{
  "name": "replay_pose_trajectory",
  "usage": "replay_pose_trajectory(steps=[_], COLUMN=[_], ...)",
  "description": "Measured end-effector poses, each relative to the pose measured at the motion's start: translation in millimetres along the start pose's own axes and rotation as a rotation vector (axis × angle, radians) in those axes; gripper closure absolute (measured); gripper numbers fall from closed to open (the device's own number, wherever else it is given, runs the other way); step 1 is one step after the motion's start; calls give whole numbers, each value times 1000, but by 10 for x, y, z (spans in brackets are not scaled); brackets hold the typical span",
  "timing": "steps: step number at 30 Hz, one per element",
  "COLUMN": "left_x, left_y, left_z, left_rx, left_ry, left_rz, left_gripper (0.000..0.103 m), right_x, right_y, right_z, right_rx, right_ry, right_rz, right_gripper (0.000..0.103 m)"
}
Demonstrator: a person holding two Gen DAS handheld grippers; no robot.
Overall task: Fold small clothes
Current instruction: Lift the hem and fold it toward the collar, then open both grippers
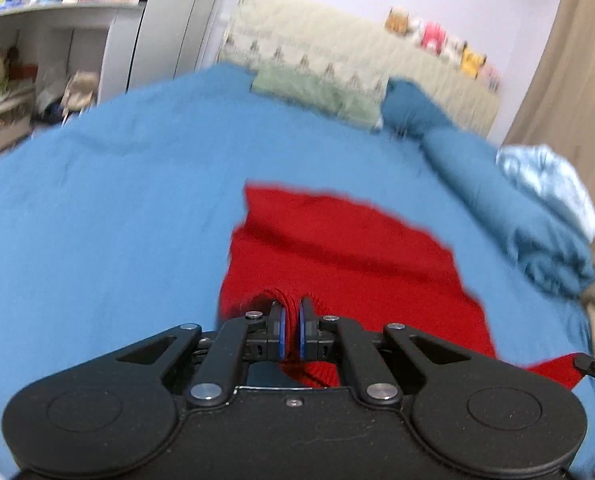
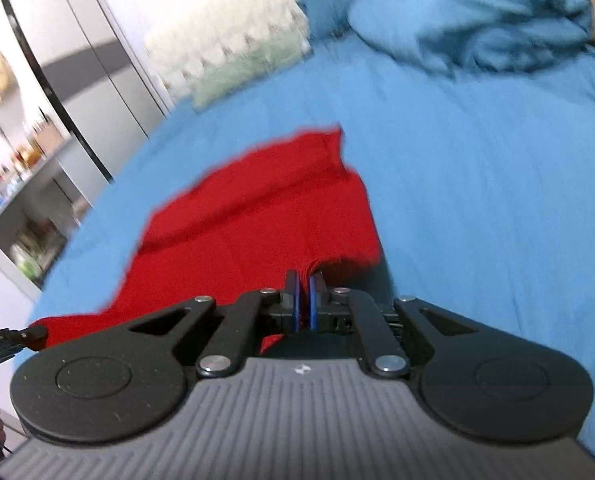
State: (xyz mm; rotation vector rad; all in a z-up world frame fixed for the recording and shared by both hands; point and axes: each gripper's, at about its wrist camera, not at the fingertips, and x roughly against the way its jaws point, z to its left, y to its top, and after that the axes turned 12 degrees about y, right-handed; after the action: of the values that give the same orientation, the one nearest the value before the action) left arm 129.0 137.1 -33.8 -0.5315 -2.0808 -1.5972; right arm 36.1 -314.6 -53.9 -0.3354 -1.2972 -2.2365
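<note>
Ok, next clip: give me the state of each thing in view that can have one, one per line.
left gripper: shut on the red garment's near edge.
right gripper: shut on the red garment's near edge.
red garment: near edge pinched in both jaws, far part lying on the bed sheet.
blue bed sheet: spread flat, lightly wrinkled.
blue duvet: bunched in a heap at the bed's far side.

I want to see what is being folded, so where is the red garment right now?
The red garment lies mid-frame in both wrist views on the blue bedsheet, its near edge pinched by the left gripper and right gripper.
</note>
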Motion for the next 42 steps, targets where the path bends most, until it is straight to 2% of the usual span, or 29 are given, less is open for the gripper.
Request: replay_pose_trajectory(steps=[5,9,12,15,20,25,26,27,28,29,31,32,34,38,39,42], left_x=[-617,-1383,-2066,-2753,-3424,-3673,-3702,-3694,-3652,-3615,-3472,-3376,-3169,-2994,-3014,-3110], left_y=[865,1471,1701,1709,1541,1553,1583,1598,1607,1628,1666,1650,1579,1259,1160,843], left_z=[-309,-503,-666,-763,-813,-746,-759,-754,-728,-752,-765,-759,-772,-764,-770,-771], left_rx=[-9,15,36,60,33,26,32,41,49,52,23,3,-56,-105,-115,-162], left_ry=[27,78,108,139,190,216,221,227,230,236,231,225,201,99,98,172], left_rz=[-104,-125,-98,-36,35,53,60,67,60,54,15,-9,-30,49,75,131], left_gripper=[97,97,97,97,97,95,90,89,81,59,38,38,34,30,30,31], right_x=[-438,-1113,-1760,-2475,-3390,-3766,-3799,-3815,-3844,-3843,-3762,-3682,-3495,-3276,-3265,-3349], right_y=[944,1636,1981,2130,1999,1941,1955,1959,1955,1969,1987,1971,1904,1584,1471,1133], right_z=[120,167,117,-83,-466,-684,-729,-754,-776,-788,-771,-742,-639,-427,-394,-354], right_rx=[41,8,13,-10,-8,7,-3,-24,-49,-69,-60,-46,17,168,187,233], right_ry=[64,78,22,-24,-91,-128,-131,-123,-116,-121,-130,-127,-107,-18,5,11], right_rz=[-61,-90,-76,-51,13,29,27,30,42,44,18,1,-31,23,56,190], right_gripper=[83,83,83,83,83,83,83,82,80,76,44,21,18,17,17,17])
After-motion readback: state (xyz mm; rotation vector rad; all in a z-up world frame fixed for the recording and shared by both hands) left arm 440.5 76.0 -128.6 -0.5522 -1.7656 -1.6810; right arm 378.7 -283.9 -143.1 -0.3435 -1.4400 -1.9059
